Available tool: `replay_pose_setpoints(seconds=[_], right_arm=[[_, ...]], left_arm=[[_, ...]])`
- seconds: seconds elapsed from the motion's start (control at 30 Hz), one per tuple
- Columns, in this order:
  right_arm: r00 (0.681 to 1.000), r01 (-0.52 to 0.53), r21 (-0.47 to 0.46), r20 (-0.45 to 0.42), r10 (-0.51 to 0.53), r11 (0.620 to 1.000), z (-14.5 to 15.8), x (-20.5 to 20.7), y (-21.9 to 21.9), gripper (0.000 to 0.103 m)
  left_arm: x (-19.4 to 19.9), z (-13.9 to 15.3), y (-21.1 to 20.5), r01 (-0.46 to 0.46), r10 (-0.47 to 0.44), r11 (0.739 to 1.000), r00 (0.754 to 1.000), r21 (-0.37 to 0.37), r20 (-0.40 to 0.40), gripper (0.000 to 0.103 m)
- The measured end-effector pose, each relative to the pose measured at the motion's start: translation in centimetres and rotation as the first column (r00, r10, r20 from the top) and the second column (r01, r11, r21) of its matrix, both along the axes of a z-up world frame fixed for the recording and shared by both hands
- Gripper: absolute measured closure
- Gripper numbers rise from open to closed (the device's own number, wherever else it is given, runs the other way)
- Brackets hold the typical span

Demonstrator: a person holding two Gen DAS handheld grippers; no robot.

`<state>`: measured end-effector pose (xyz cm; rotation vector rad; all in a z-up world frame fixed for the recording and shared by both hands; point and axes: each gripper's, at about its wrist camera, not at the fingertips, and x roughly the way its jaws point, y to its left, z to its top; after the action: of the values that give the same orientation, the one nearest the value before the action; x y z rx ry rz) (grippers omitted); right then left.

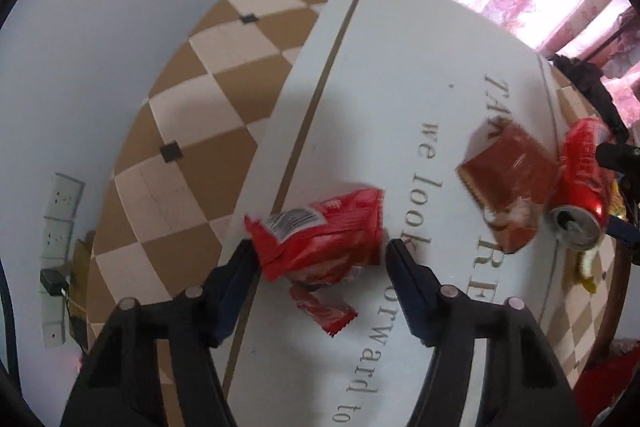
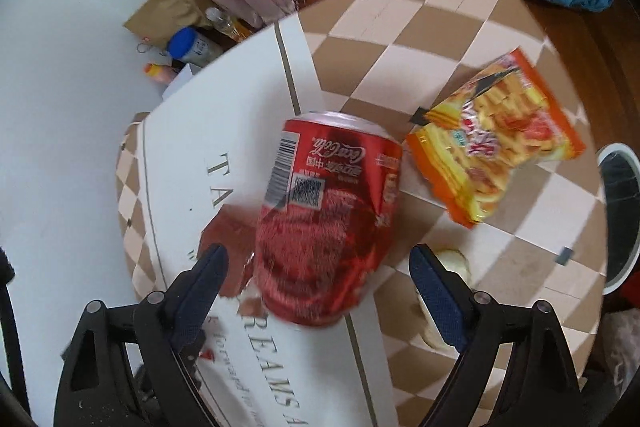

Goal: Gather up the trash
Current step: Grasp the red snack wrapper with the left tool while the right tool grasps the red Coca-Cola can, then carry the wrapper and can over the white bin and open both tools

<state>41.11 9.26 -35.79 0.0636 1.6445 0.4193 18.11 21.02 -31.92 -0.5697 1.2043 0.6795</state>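
In the left wrist view my left gripper (image 1: pixel 320 251) is open around a crumpled red snack wrapper (image 1: pixel 320 235) lying on the white lettered mat (image 1: pixel 380 67); the jaws stand either side of it, apart from it. A brown wrapper (image 1: pixel 506 183) and a red cola can (image 1: pixel 582 187) lie further right. In the right wrist view my right gripper (image 2: pixel 318 261) is open around the dented red cola can (image 2: pixel 328 219), which lies on its side between the jaws. The brown wrapper (image 2: pixel 228 223) lies just left of the can. An orange-yellow snack bag (image 2: pixel 496 139) lies to the right on the checkered tablecloth (image 2: pixel 400 27).
A pale crumpled scrap (image 2: pixel 452 263) lies by my right finger. A white-rimmed bin (image 2: pixel 618 211) stands at the table's right edge. Bottles and a brown paper bag (image 2: pixel 172 15) crowd the far corner by the wall. Wall sockets (image 1: pixel 60 219) are on the left.
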Motion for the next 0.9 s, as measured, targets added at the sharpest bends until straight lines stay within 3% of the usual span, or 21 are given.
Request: replay_pose_setpoints(seconds=[0.1,0.17,0.23,0.27,0.43,0.67,0.9], right_arm=[[1.000,0.001,-0.028,-0.006,-0.001,1.000,-1.4,0.4,0.7,0.010],[1.000,0.001,-0.036,-0.012,-0.002,0.999,-2.1,0.5,1.2,0.010],[1.000,-0.004,-0.039,-0.009,0.003,0.999,-2.6,0.4,1.4,0.021],[1.000,-0.007,-0.039,-0.008,0.007,0.999,-2.8,0.4,1.5,0.021],[0.999,-0.032,-0.042,0.030,0.033,0.999,-2.6,0.1,1.7,0.021],[0.978,-0.134,-0.050,0.157,0.140,0.990,-0.1,-1.1,0.8,0.021],[0.965,-0.175,0.064,0.208,0.158,0.983,4.3,-3.7,-0.8,0.021]], left_arm=[[-0.1,0.0,-0.2,-0.005,0.005,1.000,1.000,0.015,0.002,0.062],[-0.3,0.1,0.0,-0.014,0.014,1.000,1.000,0.026,0.017,0.085],[-0.3,-0.1,0.3,-0.013,0.013,1.000,1.000,0.025,0.021,0.094],[-0.4,0.0,0.3,-0.009,0.008,0.999,1.000,0.037,0.020,0.098],[-0.6,1.0,-0.2,0.022,-0.024,0.995,1.000,0.094,0.016,0.099],[-1.0,3.9,-0.8,0.039,-0.046,0.980,0.999,0.195,0.030,0.100],[-1.5,7.7,-2.3,0.041,-0.063,0.968,0.995,0.249,0.082,0.101]])
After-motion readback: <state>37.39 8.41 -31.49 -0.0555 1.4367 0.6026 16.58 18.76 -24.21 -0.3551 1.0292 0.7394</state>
